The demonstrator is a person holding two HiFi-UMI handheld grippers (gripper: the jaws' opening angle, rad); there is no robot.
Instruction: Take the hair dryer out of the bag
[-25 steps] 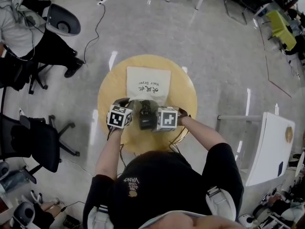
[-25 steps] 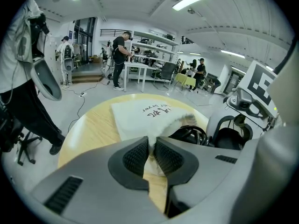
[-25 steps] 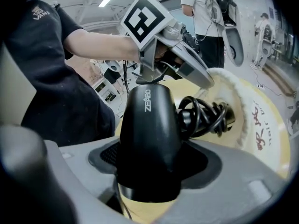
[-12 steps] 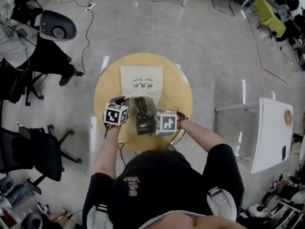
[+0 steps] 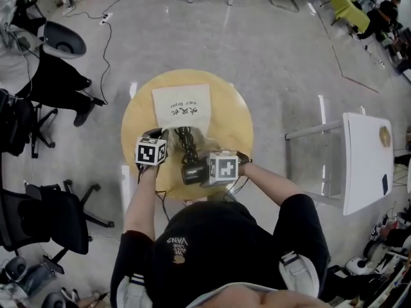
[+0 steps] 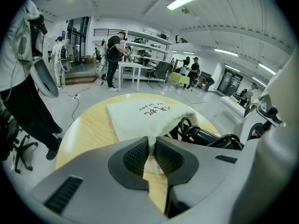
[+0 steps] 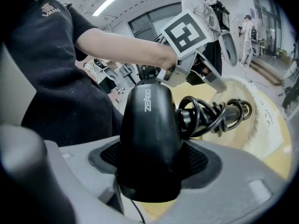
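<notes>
The hair dryer (image 7: 149,139) between the right gripper's (image 7: 154,162) jaws is glossy black with pale grey lettering on its body, and its coiled cord (image 7: 210,115) just beyond that gripper is black too. The bag (image 5: 182,106) pinched in the left gripper (image 6: 148,155) is creamy white with dark printed lettering. Both grippers are mid-grey with black, finely ribbed pads (image 6: 135,157), and each carries a white cube (image 5: 151,151) with black square markers. The worktop (image 5: 225,117) under them is pale yellow wood, the floor (image 5: 270,56) beyond glossy light grey.
</notes>
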